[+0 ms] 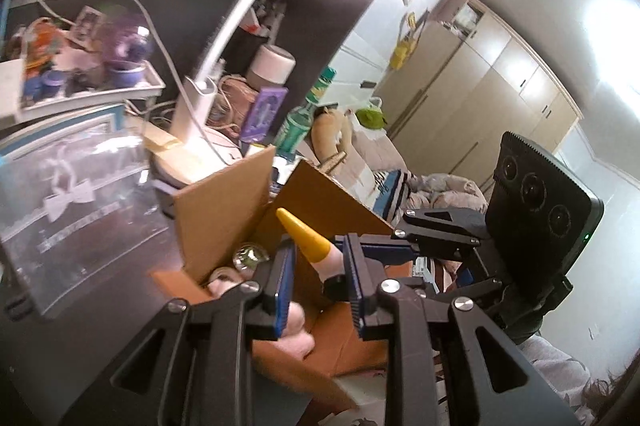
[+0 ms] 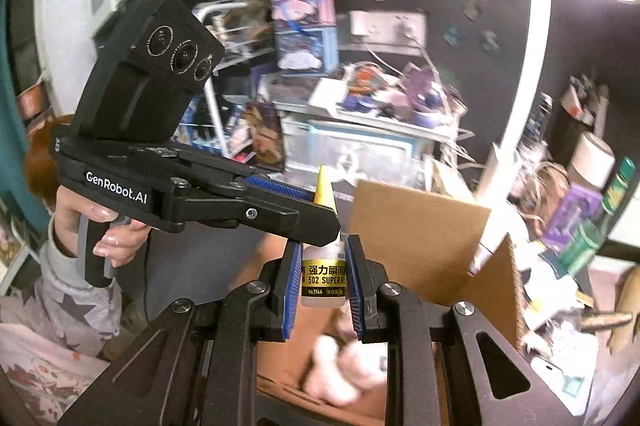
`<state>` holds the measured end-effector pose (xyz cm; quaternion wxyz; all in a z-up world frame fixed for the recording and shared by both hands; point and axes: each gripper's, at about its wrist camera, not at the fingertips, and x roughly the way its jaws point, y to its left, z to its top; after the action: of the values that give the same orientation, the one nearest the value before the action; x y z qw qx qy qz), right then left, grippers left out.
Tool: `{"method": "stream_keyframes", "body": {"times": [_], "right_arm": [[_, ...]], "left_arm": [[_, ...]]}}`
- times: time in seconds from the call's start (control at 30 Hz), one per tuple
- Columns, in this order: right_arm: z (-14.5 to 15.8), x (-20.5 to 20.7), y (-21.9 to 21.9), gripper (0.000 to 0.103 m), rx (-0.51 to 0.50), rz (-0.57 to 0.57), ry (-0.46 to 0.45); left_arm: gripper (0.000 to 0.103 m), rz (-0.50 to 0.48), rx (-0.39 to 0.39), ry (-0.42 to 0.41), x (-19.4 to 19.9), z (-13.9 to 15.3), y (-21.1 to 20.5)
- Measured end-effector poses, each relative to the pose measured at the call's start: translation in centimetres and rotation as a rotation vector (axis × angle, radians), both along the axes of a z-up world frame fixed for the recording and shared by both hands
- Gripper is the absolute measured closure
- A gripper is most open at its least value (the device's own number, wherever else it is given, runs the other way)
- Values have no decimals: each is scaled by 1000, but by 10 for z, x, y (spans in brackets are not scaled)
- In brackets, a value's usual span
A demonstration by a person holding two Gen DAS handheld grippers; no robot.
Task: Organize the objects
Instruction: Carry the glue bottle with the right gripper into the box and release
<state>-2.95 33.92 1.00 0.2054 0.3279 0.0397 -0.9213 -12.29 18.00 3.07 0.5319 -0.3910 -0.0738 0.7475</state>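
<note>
The glue bottle (image 2: 323, 276) hangs above the open cardboard box (image 2: 420, 226), held by both grippers at once. Its long axis runs roughly upright in the right wrist view: the labelled body below, the yellow cap (image 2: 325, 191) pointing up and slightly away.

The right gripper (image 2: 323, 282) is clenched on the bottle's body, its blue pads flat against the two sides of the label. The left gripper (image 1: 320, 266) comes in from the left side of that view, crossing almost at right angles to the right one, and is clamped on the neck, just under the cap. From its own camera the cap (image 1: 304, 234) rises between its fingers, tilted up and to the left.

So the coming move turns on that cap. It sits beyond the right fingers along the bottle's axis and right in the left fingers, which makes the left hand the nearer one to work it while the right steadies the body. Whether the aim is to tighten the cap or just to carry the bottle, I cannot tell.

Below, the box holds pale, blurred items (image 2: 344, 366). Around it the table is cluttered, with a lamp (image 1: 204, 94) close behind the box.
</note>
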Motion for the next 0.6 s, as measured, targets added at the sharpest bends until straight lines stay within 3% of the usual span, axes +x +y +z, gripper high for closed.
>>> {"method": "stream_keyframes", "body": {"times": [0.3,0.33,0.4,0.5,0.6], "right_arm": [[-14,-8,37,86,-14,-53,-99],[-15,-9,38,86,-12,-56,-105],[-17,-11,39,83,-1,-65,-113],[-17,-11,42,73,3,-72,-109],[-16,-10,41,73,8,-78,-102]], "left_arm": [[79,-47,-67,-37,-10,-15,42],[75,-43,-76,-36,-10,-16,43],[49,-26,-97,-27,-10,-17,44],[40,-4,-119,8,-6,-15,42],[31,27,-127,49,0,-9,33]]}}
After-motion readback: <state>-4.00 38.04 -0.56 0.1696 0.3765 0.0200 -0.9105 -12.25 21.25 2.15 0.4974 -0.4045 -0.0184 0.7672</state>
